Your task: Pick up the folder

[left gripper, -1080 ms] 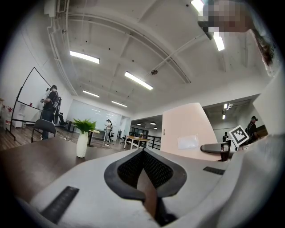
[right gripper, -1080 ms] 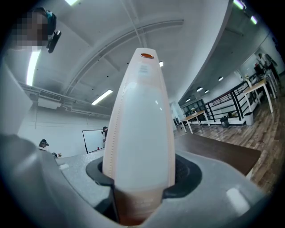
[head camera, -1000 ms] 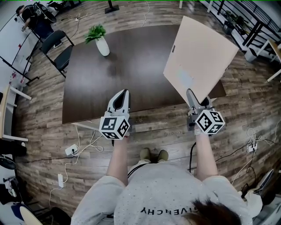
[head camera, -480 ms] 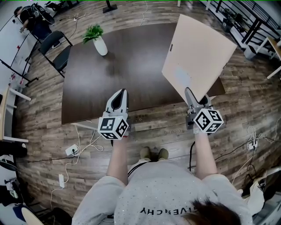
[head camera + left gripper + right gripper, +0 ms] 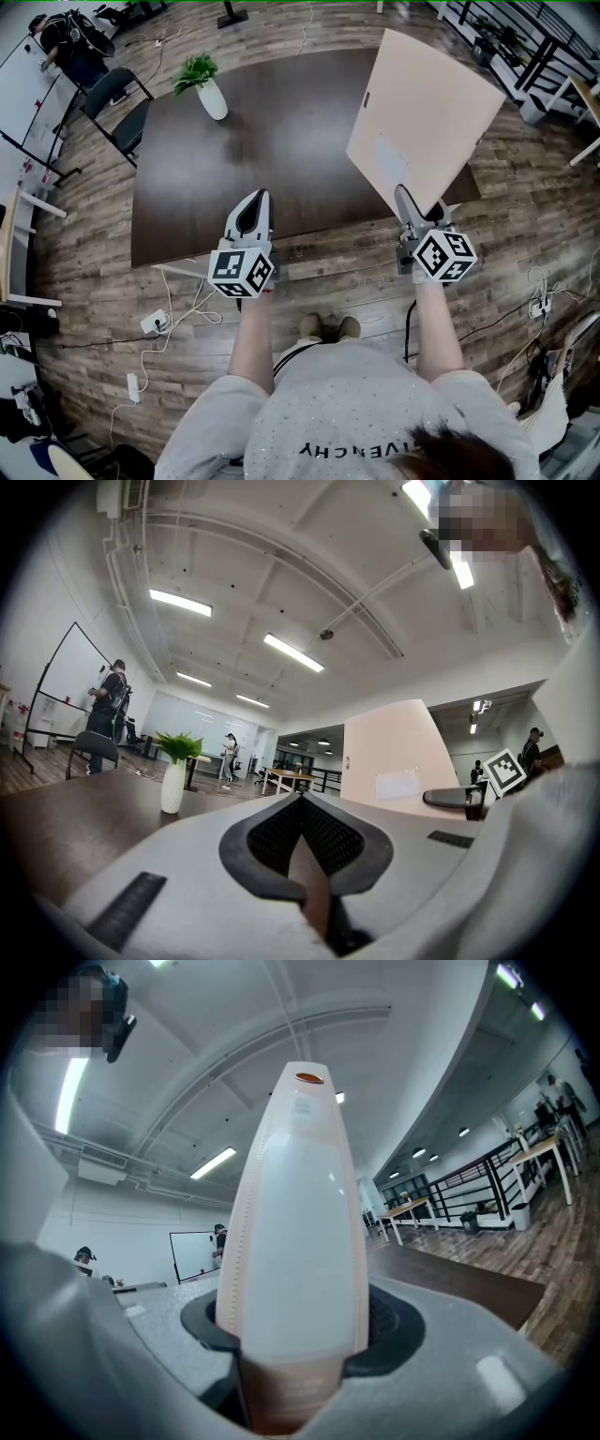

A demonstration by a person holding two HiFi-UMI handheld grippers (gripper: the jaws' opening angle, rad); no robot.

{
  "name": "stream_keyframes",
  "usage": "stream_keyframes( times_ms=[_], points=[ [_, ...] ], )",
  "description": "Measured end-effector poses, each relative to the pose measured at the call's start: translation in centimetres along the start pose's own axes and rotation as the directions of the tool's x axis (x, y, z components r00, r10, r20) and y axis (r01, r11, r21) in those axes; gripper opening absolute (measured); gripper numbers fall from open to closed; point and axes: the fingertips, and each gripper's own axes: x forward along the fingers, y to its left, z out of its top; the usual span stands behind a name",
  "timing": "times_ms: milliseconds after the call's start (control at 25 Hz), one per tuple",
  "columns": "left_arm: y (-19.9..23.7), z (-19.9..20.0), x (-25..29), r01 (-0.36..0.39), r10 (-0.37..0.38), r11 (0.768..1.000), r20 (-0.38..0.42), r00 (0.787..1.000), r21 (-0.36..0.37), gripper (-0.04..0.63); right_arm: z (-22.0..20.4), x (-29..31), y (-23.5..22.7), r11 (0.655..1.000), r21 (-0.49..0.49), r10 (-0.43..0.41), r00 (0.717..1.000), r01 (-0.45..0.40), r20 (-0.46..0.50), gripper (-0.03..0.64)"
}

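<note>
Finding: my right hand-held gripper (image 5: 405, 199) is clamped on the lower edge of the folder (image 5: 427, 112). The jaws stand part-way apart, with the folder's thickness between the pads. The folder stands upright in the upper right of the frame, raised above the dark counter (image 5: 281, 150).

My left hand-held gripper (image 5: 255, 202) is at lower centre-left, jaws together and empty.

Judgement: the lift looks essentially made. The sheet is broad and gripped at one edge only, so I should hold firm pressure and keep the wrist level to stop it swinging.

Count: one folder, one counter, one potted plant (image 5: 208, 82), two hand-held grippers.
</note>
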Motion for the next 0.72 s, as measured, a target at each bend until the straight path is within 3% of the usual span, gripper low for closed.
stream_keyframes(
  times_ms=[720],
  points=[
    [0.11,-0.19,0.39,0.013,-0.013,1.000,-0.005,1.000,-0.009,-0.002,-0.13,-0.23,-0.54,0.999,-0.004,-0.033,0.999,0.033,-0.005,0.259]
  ],
)
